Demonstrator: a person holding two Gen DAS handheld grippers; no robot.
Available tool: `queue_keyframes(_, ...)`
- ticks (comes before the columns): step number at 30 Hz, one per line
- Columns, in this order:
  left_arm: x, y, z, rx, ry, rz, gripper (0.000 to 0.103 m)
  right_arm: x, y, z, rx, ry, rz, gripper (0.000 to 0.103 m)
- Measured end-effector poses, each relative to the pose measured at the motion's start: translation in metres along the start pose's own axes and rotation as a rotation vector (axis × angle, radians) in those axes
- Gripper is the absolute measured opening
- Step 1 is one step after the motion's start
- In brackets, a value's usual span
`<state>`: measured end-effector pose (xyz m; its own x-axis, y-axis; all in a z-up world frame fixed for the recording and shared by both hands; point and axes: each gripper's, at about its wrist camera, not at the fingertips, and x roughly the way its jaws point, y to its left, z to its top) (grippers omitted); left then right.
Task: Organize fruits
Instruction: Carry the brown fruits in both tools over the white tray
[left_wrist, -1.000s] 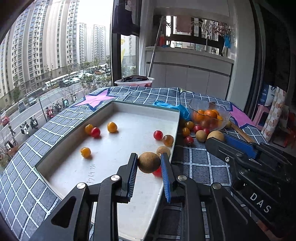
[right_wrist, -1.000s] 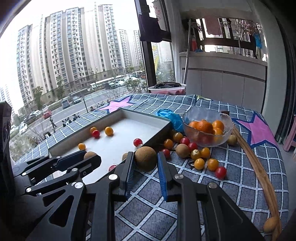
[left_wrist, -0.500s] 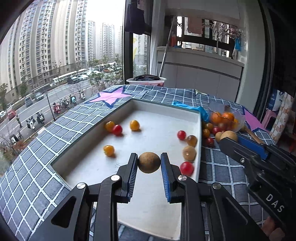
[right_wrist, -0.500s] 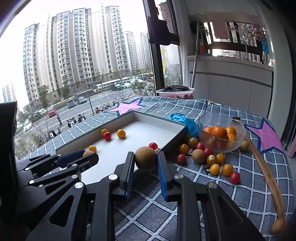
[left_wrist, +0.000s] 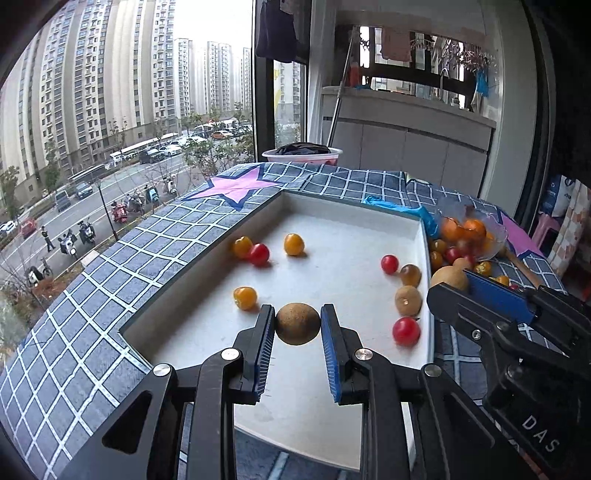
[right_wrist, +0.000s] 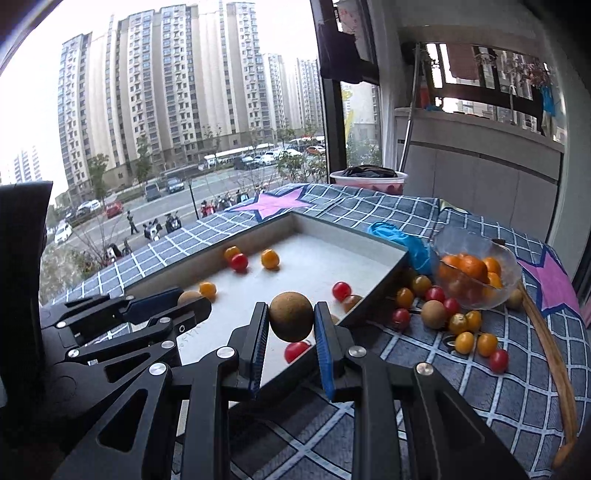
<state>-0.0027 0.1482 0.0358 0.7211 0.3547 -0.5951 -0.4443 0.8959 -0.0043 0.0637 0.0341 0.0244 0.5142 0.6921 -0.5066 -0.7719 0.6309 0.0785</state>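
Note:
My left gripper (left_wrist: 297, 325) is shut on a brown round fruit (left_wrist: 297, 324) and holds it over the near part of the white tray (left_wrist: 424, 236). My right gripper (right_wrist: 290, 321) is shut on another brown round fruit (right_wrist: 291, 316) above the tray's near right corner (right_wrist: 354, 314). Red and yellow cherry tomatoes (left_wrist: 294, 244) and two brown fruits (left_wrist: 407, 300) lie in the tray. More tomatoes and a brown fruit (right_wrist: 433, 314) lie on the checked cloth (right_wrist: 517, 369) beside it. The right gripper also shows in the left wrist view (left_wrist: 458, 284).
A glass bowl (right_wrist: 476, 269) of oranges stands right of the tray. A blue cloth (right_wrist: 402, 240) lies at the tray's far right corner. A wooden stick (right_wrist: 554, 350) lies along the right. A pink basin (right_wrist: 369, 181) stands at the far edge by the window.
Both grippers have moved left over the tray with their brown fruits held. The left one now sits over the tray's middle near part; the right one has come over its near right corner.

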Motion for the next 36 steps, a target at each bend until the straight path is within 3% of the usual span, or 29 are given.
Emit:
queue_keyframes(23,0.022,0.034,0.009,0.020,0.043,-0.018,0.027,0.019,0.021,0.008,0.002,0.031,-0.046,0.027)
queue_keyframes(36,0.032,0.048,0.016,0.073,0.054,-0.050,0.027,0.037,0.031,0.007,-0.009,0.137,-0.076,0.027)
